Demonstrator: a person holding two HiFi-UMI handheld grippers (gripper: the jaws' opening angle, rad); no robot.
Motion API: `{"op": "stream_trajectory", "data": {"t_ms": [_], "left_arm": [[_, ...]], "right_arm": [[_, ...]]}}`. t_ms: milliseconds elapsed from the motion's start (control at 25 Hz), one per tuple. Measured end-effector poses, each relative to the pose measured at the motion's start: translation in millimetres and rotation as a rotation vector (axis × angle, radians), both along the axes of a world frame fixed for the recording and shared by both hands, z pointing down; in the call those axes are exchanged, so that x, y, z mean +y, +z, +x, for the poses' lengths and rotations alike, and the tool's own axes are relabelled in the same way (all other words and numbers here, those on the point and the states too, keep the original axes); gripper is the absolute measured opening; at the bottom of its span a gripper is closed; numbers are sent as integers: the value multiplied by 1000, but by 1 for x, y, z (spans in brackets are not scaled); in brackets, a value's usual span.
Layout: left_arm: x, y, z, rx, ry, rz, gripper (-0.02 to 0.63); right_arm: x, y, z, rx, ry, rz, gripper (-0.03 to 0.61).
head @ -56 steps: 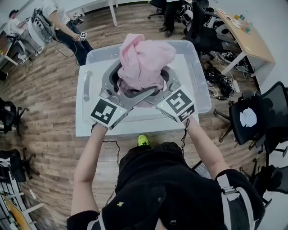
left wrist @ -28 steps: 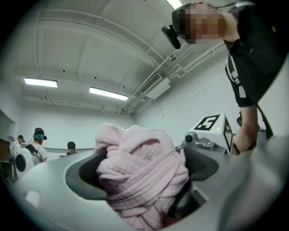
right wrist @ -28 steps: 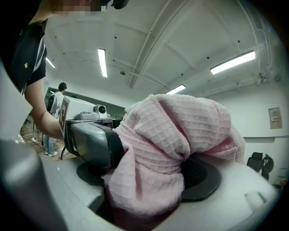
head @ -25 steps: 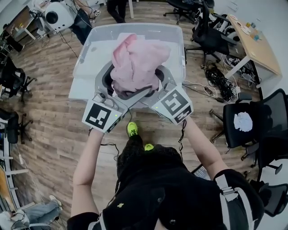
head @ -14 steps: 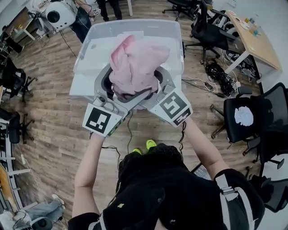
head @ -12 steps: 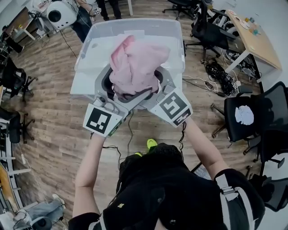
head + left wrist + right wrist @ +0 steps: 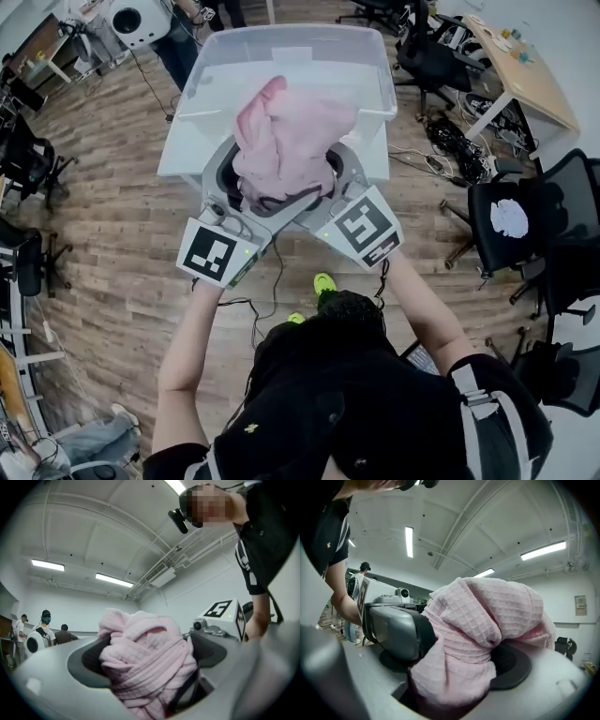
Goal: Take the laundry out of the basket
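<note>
A bundled pink waffle-weave garment (image 7: 291,141) hangs in the air between both grippers, over the near edge of the clear plastic basket (image 7: 286,30). My left gripper (image 7: 246,183) is shut on its left side and my right gripper (image 7: 333,178) is shut on its right side. In the left gripper view the pink bundle (image 7: 145,663) fills the gap between the dark pads (image 7: 93,660). The right gripper view shows the same cloth (image 7: 487,630) pressed against its pad (image 7: 515,667), with the left gripper's grey body (image 7: 393,630) beside it. Both gripper cameras look up at the ceiling. The basket's inside is mostly hidden by the bundle.
The basket stands on a white table (image 7: 183,155) on a wooden floor. Black office chairs (image 7: 511,225) and floor cables (image 7: 459,150) lie to the right, and a wooden desk (image 7: 525,75) is at the back right. A white round machine (image 7: 136,19) and people stand at the back left.
The grippers and the pink bundle have drawn back toward me, from over the middle of the basket to its near edge. Both grips hold as before.
</note>
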State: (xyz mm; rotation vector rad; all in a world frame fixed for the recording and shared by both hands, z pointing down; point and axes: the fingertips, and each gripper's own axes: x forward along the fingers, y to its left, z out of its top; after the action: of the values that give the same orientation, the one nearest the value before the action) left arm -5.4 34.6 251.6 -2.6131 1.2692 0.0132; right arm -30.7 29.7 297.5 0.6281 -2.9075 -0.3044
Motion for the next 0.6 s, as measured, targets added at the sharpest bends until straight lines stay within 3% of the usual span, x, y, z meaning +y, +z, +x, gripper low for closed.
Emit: {"op": "stream_trajectory", "data": {"t_ms": [280,600], "left_arm": [[76,10,-13,23,26,-15,521],[129,11,-13,26,43,-7,520]], "right_arm": [[77,11,-14,26,33,-8,472],[128,14,-15,33,70,2,476]]}}
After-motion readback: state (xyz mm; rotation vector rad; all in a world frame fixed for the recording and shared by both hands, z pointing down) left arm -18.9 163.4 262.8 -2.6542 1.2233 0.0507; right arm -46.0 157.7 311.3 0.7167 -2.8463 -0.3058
